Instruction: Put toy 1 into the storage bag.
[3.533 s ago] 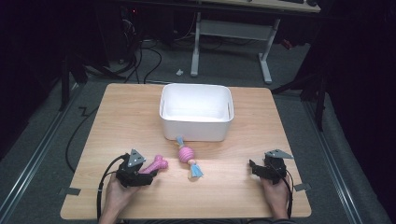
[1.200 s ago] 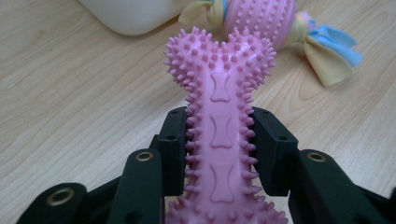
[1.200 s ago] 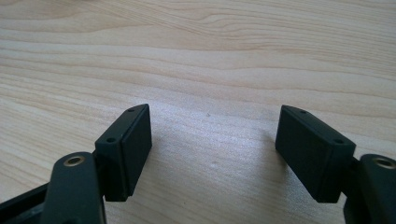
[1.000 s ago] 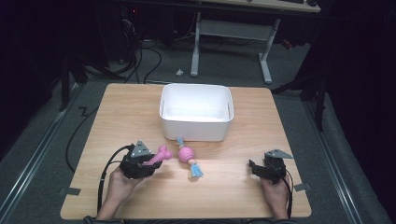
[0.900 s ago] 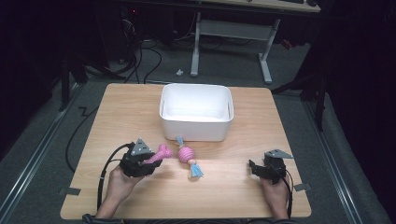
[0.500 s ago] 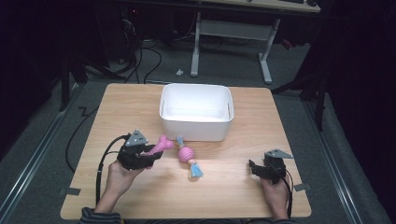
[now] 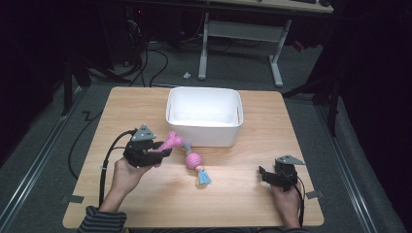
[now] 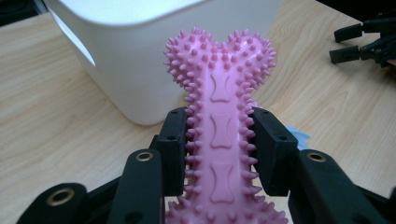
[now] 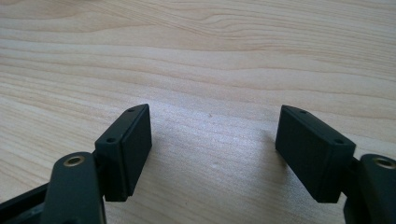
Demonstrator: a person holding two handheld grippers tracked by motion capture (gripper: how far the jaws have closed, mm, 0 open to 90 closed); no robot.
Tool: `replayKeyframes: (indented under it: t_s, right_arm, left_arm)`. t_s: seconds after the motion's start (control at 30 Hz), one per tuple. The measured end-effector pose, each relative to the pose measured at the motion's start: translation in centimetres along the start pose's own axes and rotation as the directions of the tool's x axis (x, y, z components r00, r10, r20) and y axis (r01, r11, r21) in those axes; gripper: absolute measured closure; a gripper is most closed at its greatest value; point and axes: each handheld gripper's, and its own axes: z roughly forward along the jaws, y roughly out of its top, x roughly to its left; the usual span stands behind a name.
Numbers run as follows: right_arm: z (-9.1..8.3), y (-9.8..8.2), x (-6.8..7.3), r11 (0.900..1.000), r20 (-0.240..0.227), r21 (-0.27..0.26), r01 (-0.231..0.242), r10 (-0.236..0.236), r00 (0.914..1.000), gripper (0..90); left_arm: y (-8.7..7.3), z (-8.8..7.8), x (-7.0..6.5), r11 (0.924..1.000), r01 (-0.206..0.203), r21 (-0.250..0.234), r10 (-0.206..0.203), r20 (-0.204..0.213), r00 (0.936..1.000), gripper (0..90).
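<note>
The left tool [image 8: 219, 154] tilts up above the wooden counter [image 7: 145, 107], clamped on a spiky pink rubber bone [image 8: 219, 88]; the right tool [image 9: 215, 154] rests low, jaws apart.

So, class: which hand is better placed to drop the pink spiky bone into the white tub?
The left. Its tongs are clamped on the pink spiky bone, close to the white tub. The right tongs are open over bare table, farther off.
</note>
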Motion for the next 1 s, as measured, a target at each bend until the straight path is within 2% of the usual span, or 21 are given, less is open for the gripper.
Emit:
replayKeyframes:
  t_s: [0.07, 0.1, 0.23, 0.27, 0.3, 0.47, 0.63, 0.73, 0.83, 1.0]
  right_arm:
    - [0.0, 0.0, 0.0, 1.000, -0.001, 0.000, 0.001, -0.001, 1.0000, 27.2]
    - [0.0, 0.0, 0.0, 1.000, -0.002, 0.000, 0.002, -0.002, 1.0000, 27.1]
    - [0.0, 0.0, 0.0, 1.000, -0.002, 0.000, 0.002, -0.002, 1.0000, 27.1]
    - [0.0, 0.0, 0.0, 1.000, -0.002, 0.000, 0.002, -0.002, 1.0000, 27.1]
    - [0.0, 0.0, 0.0, 1.000, -0.002, 0.000, 0.002, -0.002, 1.0000, 27.1]
    - [0.0, 0.0, 0.0, 1.000, -0.002, 0.000, 0.002, -0.002, 1.0000, 27.1]
    - [0.0, 0.0, 0.0, 1.000, -0.002, 0.000, 0.002, -0.002, 1.0000, 27.1]
    - [0.0, 0.0, 0.0, 1.000, -0.002, 0.000, 0.002, -0.002, 1.0000, 27.1]
    - [0.0, 0.0, 0.0, 1.000, -0.002, 0.000, 0.002, -0.002, 1.0000, 27.1]
    - [0.0, 0.0, 0.0, 1.000, -0.002, 0.000, 0.002, -0.002, 1.0000, 27.1]
  left_arm:
    - [0.4, -0.1, 0.0, 1.0000, -0.006, -0.001, 0.006, 0.004, 1.0000, 59.6]
    - [1.2, -0.2, -0.1, 0.9998, -0.016, -0.015, 0.016, -0.003, 0.9999, 59.7]
    - [2.5, -0.5, -0.2, 0.9990, -0.028, -0.035, 0.028, 0.006, 0.9996, 59.7]
    - [3.3, -0.7, -0.2, 0.9986, -0.038, -0.038, 0.038, 0.004, 0.9993, 59.7]
    - [3.3, -0.7, -0.2, 0.9986, -0.038, -0.038, 0.038, 0.004, 0.9993, 59.7]
    - [5.3, -0.6, 0.7, 0.9983, -0.023, -0.054, 0.023, 0.005, 0.9997, 59.7]
    - [6.7, -0.7, 0.8, 0.9968, -0.032, -0.074, 0.032, -0.008, 0.9995, 59.7]
    - [7.8, -0.3, 1.0, 0.9965, -0.042, -0.072, 0.042, -0.007, 0.9991, 59.7]
    - [9.0, 1.2, 1.3, 0.9972, -0.049, -0.057, 0.049, -0.010, 0.9988, 59.6]
    - [10.1, 2.8, 1.7, 0.9977, -0.050, -0.045, 0.049, -0.020, 0.9986, 59.5]
